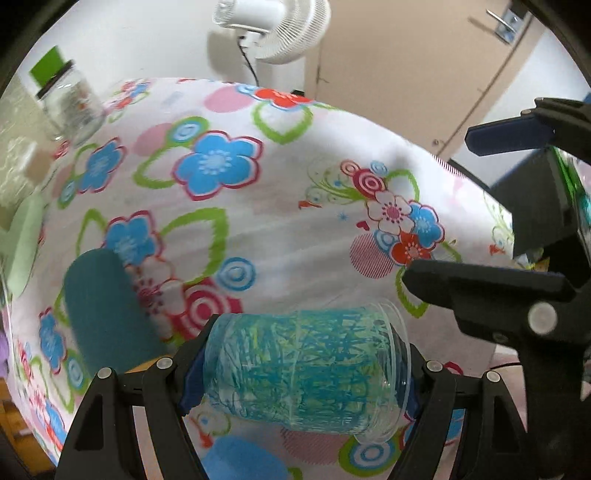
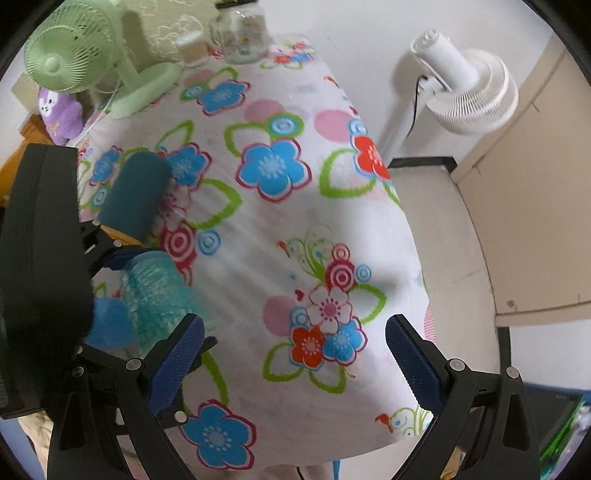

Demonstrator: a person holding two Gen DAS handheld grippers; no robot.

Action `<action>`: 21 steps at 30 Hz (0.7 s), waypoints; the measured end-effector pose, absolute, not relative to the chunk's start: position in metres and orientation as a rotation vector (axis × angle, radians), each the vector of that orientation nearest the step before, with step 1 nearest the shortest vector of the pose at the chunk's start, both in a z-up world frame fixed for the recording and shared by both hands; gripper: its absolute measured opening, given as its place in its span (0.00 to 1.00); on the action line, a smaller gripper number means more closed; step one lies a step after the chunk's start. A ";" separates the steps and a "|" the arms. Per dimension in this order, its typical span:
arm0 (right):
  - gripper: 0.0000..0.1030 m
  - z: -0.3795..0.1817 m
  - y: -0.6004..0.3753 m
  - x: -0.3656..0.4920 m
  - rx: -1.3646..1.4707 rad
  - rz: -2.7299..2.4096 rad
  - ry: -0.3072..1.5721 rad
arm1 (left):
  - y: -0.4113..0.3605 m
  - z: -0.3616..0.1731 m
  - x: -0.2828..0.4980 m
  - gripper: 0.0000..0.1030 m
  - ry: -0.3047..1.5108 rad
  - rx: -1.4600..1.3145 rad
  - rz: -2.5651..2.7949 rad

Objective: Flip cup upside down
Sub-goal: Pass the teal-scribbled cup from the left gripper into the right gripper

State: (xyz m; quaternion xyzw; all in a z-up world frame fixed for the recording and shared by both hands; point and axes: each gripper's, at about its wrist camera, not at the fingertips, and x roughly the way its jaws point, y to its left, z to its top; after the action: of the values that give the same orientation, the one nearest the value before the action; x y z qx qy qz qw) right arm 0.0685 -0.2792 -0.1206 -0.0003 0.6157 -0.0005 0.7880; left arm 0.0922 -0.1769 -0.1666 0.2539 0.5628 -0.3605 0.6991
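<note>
Glass jar (image 1: pixel 72 107) at 10 o'clock, teal cylinder (image 1: pixel 107 310) beside cup (image 1: pixel 306 373), cup sideways, rim toward 3 o'clock, pinched by left hand-held gripper (image 1: pixel 303 380), right hand-held gripper (image 2: pixel 295 365) spread above table (image 2: pixel 280 229).

A green desk fan (image 2: pixel 66 48), glass jar (image 2: pixel 240 31) and purple plush (image 2: pixel 59 112) sit on the floral tablecloth (image 2: pixel 295 221).

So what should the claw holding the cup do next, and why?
Probably keep rolling the left claw until the cup points mouth down, then lower it onto the flowery tablecloth. The cup lies on its side in that claw's grip, its clear rim toward the right, so it looks only half flipped. The right claw is open and holds nothing.
</note>
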 end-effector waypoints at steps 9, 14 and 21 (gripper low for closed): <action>0.97 -0.127 -0.281 0.072 0.025 0.056 1.351 | -0.180 -0.169 0.096 0.90 1.295 0.563 -0.740; 0.97 -0.101 -0.267 0.075 -0.024 0.166 1.317 | -0.162 -0.137 0.092 0.96 1.291 0.463 -0.618; 0.97 -0.077 -0.242 0.083 -0.078 0.332 1.278 | -0.123 -0.103 0.073 0.97 1.327 0.243 -0.359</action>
State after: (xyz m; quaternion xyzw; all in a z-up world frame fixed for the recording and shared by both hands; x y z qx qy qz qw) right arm 0.0826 -0.2421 -0.0766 -0.0360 0.5936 0.1542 0.7891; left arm 0.0726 -0.1228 -0.1032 0.1117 0.6107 -0.1654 0.7663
